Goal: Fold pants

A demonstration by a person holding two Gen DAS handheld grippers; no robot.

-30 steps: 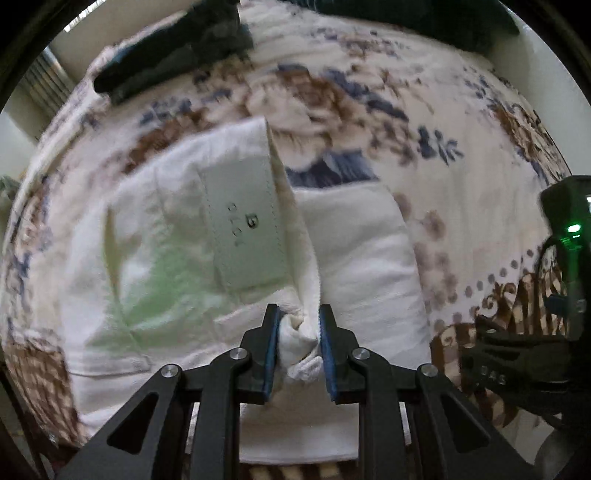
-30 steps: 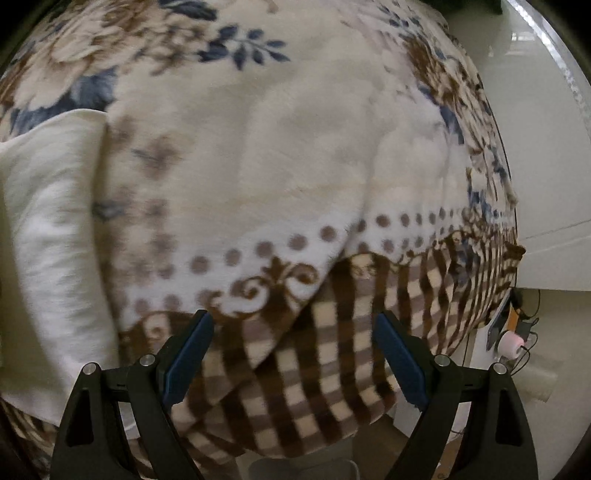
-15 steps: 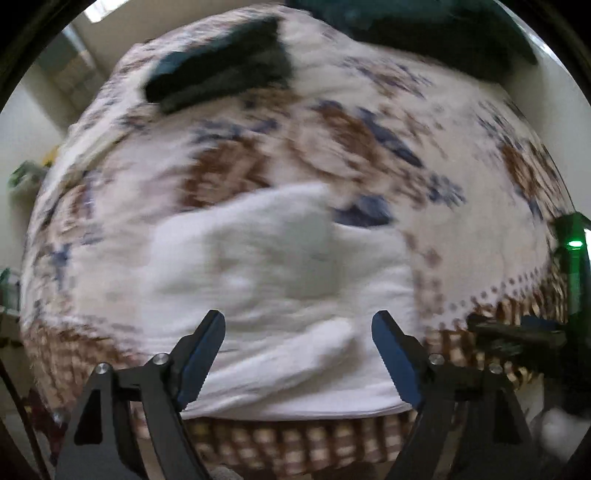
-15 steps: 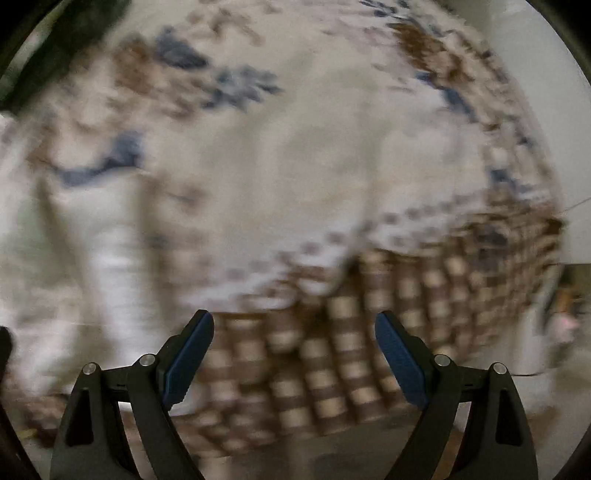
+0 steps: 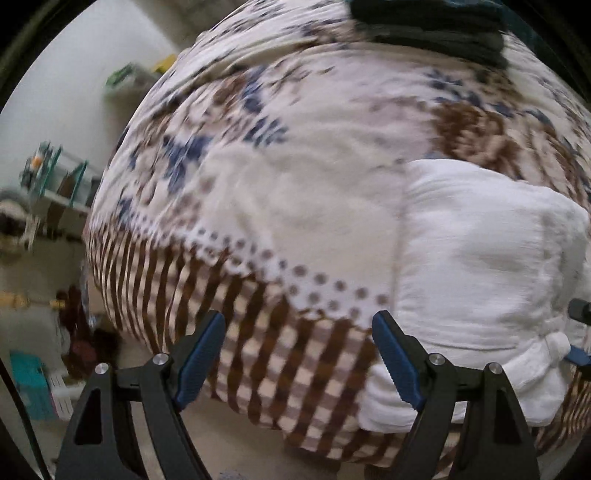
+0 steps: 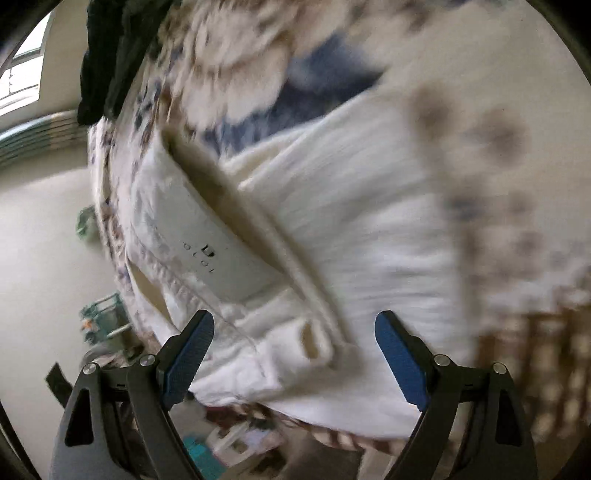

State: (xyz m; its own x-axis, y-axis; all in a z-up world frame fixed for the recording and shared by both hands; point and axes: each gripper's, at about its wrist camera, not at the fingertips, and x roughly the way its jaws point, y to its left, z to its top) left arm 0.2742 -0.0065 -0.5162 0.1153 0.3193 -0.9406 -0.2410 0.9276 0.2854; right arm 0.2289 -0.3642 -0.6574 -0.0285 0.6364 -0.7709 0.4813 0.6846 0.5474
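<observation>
Both tongs spread, empty | white pants (image 5: 476,266) folded on floral blanket (image 5: 295,192) | cluttered shelf (image 5: 55,184) beside bed

The left wrist camera looks forward between its own two fingers from beyond the bed's near edge, facing the checked hem of the blanket (image 5: 258,369) — the white pants (image 5: 480,266) sit off to the right of that hem, fairly near. The right wrist camera sits much closer, almost on top of the pants (image 6: 332,221), tilted, with the blanket (image 6: 517,147) to their right. Both views share the pants, the blanket and the dark clothes (image 5: 436,29) beyond the pants (image 6: 107,55) — both blurred.
</observation>
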